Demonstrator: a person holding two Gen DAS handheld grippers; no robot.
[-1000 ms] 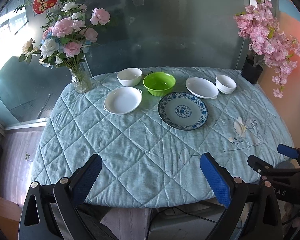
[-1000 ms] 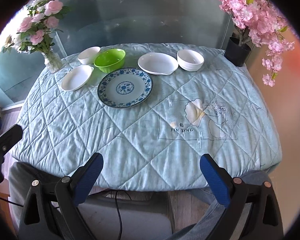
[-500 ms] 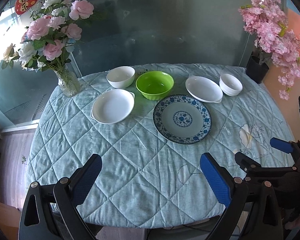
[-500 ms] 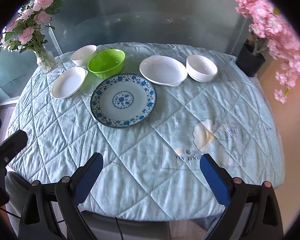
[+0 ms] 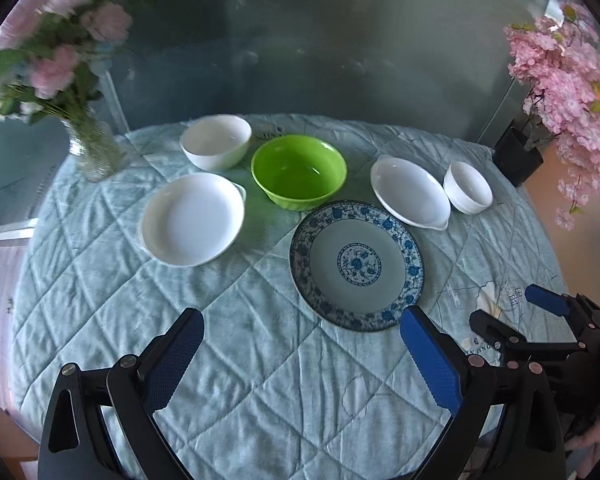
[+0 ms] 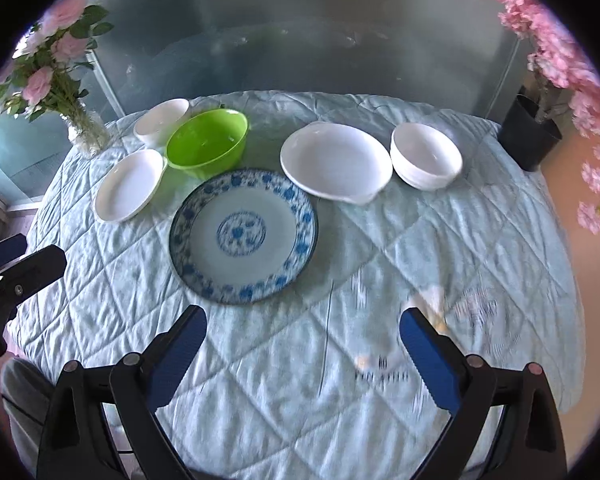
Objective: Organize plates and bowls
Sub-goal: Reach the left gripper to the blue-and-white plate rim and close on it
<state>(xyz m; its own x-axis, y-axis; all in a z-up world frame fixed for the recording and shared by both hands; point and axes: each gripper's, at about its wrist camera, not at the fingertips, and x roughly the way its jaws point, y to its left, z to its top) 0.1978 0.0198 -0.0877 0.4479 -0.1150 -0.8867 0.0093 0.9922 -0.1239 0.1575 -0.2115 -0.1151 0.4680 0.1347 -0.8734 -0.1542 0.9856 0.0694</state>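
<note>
Hovering wide, empty: left tool (image 5: 302,330), right tool (image 6: 303,330); bare quilt (image 6: 260,360) before blue plate (image 6: 243,236).

Ahead of my left gripper (image 5: 300,332) and right gripper (image 6: 302,332), both spread wide, bare quilted cloth (image 5: 240,360) gives free passage. At twelve o'clock the blue-patterned plate (image 6: 242,236) blocks first; green bowl (image 6: 207,142) behind; vase (image 5: 94,152) at ten.

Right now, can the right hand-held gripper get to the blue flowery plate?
Probably yes. The right hand-held gripper is open and empty, and only bare quilted cloth lies between it and the blue patterned plate.
</note>
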